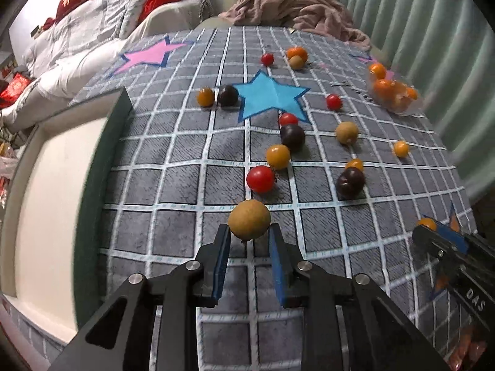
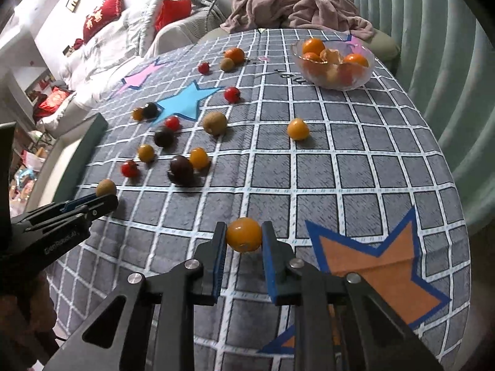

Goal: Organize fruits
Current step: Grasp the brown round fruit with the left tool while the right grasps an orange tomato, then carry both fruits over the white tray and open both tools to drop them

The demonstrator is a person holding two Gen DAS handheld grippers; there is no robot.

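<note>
**Both grippers clamped on fruit over the checked cloth**

Left wrist view: the left gripper [image 1: 249, 235] grips a tan longan [image 1: 249, 219] at lower centre of the frame, both blue pads touching it. A red tomato [image 1: 260, 179] lies just above it; the blue star [image 1: 270, 95] sits upper centre.

Right wrist view: the right gripper [image 2: 244, 237] clasps a yellow fruit [image 2: 244, 235] at lower centre, beside the orange star [image 2: 380, 266]. The glass bowl [image 2: 334, 84] of oranges stands upper right.

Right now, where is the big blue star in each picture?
Left wrist view: the blue star lies upper middle on the checked cloth, past the left hand-held gripper.
Right wrist view: the blue star lies upper left of middle, left of the glass bowl.
Shared landmark: a dark plum touches the star's left point in both.
</note>
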